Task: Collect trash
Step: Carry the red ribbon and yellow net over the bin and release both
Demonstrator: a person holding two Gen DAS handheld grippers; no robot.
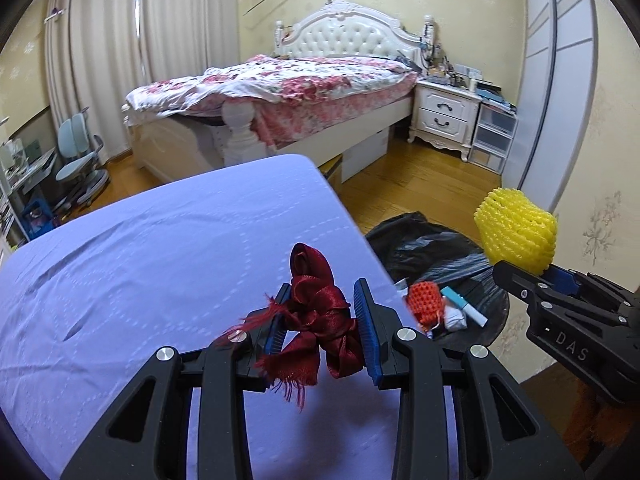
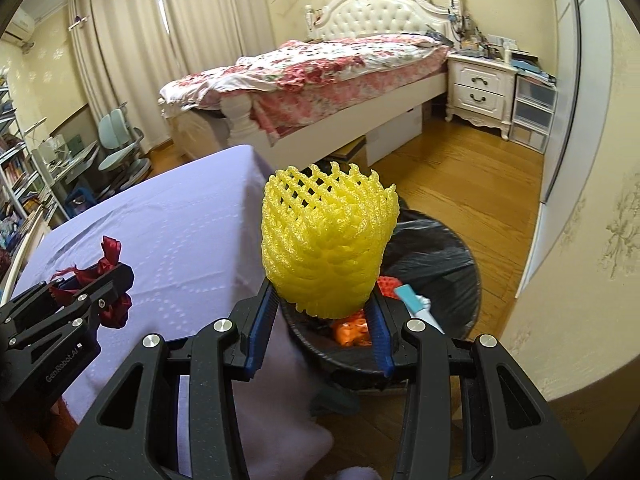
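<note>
My left gripper [image 1: 320, 320] is closed down on a crumpled dark red satin ribbon [image 1: 316, 312] with frayed ends; its blue ribbed pads [image 1: 366, 332] press the bundle from both sides, and loose threads hang below the jaws. It sits above the near right part of the lilac quilted cloth-covered table [image 1: 160, 260], close to the table's edge.

My right gripper [image 2: 324, 312] is clamped on the base of a yellow foam fruit-net sleeve [image 2: 328, 240], which stands upright out of the jaws with its open, lacy mouth on top. From the left camera, this gripper [image 1: 540, 276] shows at the right edge, holding the net above the far side of the bin.

Just beside the table's right edge, on the wooden floor [image 2: 460, 184], is a round bin lined with a black plastic bag [image 1: 432, 248]. Inside it lie an orange-red foam net [image 1: 424, 300], a small teal-and-white tube-like item [image 1: 464, 306] and some white scraps; I cannot tell exactly what those are, as they are small and partly hidden.

Beyond stand a white bed with a pink floral cover [image 1: 280, 80], a white nightstand [image 1: 444, 116] and cream curtains [image 1: 120, 40].
</note>
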